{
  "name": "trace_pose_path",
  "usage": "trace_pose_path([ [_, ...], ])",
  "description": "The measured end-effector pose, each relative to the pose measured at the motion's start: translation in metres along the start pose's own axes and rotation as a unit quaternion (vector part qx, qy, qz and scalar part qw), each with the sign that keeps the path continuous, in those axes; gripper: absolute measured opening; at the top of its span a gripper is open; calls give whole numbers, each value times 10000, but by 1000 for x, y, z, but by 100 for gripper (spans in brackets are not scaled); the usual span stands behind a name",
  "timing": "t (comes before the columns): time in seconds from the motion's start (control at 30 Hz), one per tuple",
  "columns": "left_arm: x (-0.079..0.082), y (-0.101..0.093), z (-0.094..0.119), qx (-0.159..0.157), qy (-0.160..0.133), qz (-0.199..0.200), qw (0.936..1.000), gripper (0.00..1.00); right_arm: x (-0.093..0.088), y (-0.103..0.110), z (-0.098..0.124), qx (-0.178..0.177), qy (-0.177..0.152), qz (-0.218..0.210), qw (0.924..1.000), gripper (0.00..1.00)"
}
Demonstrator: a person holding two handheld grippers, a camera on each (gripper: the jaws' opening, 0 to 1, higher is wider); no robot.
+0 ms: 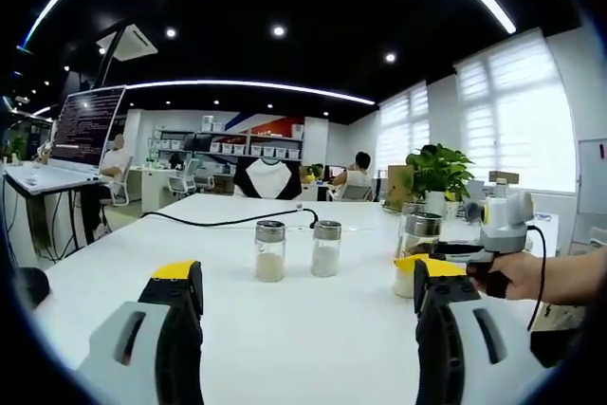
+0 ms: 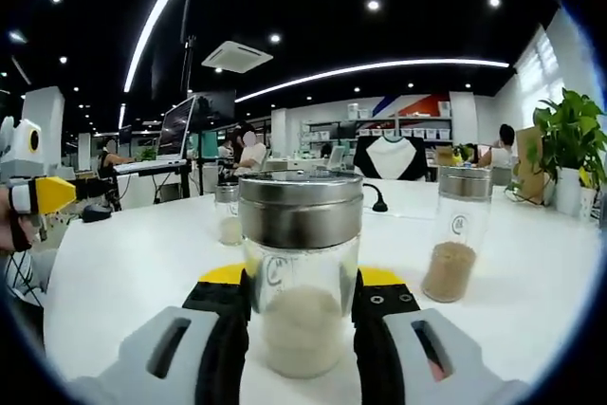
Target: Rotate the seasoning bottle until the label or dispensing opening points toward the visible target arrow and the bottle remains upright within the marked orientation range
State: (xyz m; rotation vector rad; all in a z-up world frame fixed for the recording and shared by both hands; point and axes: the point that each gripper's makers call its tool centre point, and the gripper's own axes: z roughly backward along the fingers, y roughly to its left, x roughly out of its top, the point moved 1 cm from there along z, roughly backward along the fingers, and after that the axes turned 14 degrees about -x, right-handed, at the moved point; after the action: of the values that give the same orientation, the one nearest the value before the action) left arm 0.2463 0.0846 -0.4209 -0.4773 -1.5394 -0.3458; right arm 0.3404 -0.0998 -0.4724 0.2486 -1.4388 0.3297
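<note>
My right hand-held gripper point(image 2: 302, 315) has its jaws closed in on a bottle point(image 2: 301, 272), one jaw against each side of the glass. The bottle stands upright on the white tabletop point(image 2: 133, 272), with a steel cap and pale powder in its lower part. A small round mark is printed on the glass, too faint for me to read. From the left gripper view that bottle point(image 1: 417, 253) stands at the right side of the tabletop point(image 1: 285, 329), with my right hand-held gripper point(image 1: 446, 253) and my hand point(image 1: 517, 277) around it.

My left hand-held gripper point(image 1: 303, 296) hangs over the tabletop with its jaws wide apart and nothing between them. In the right gripper view it point(image 2: 43, 194) shows at the left edge, yellow-tipped; I cannot tell its opening from there.

Ahead of my left jaws stand two small shakers point(image 1: 270, 250) point(image 1: 326, 248), just beside each other, both steel-capped with white contents. To the right of the held bottle stands a jar point(image 2: 457, 234) with brown granules and a faint mark on its glass. Behind the held bottle there is another shaker point(image 2: 228, 213).

A black cable point(image 1: 228, 222) runs across the tabletop. A potted plant point(image 1: 438, 175) stands at the far right. A monitor point(image 1: 87, 127) full of text lines, unreadable, stands on a desk at the left. People sit at desks farther back in an office with shelves, bright windows with blinds and a black ceiling with light strips.
</note>
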Motion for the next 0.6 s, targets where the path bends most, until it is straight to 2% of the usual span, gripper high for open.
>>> trace_pose_path([
  [0.37, 5, 0, 1, -35, -72, -26, 10000, 98, 0, 1, 1, 402, -85, 19, 9992, 40],
  [0.6, 4, 0, 2, -50, -37, -16, 10000, 98, -1, 2, 0, 819, -72, 55, 9966, 40],
])
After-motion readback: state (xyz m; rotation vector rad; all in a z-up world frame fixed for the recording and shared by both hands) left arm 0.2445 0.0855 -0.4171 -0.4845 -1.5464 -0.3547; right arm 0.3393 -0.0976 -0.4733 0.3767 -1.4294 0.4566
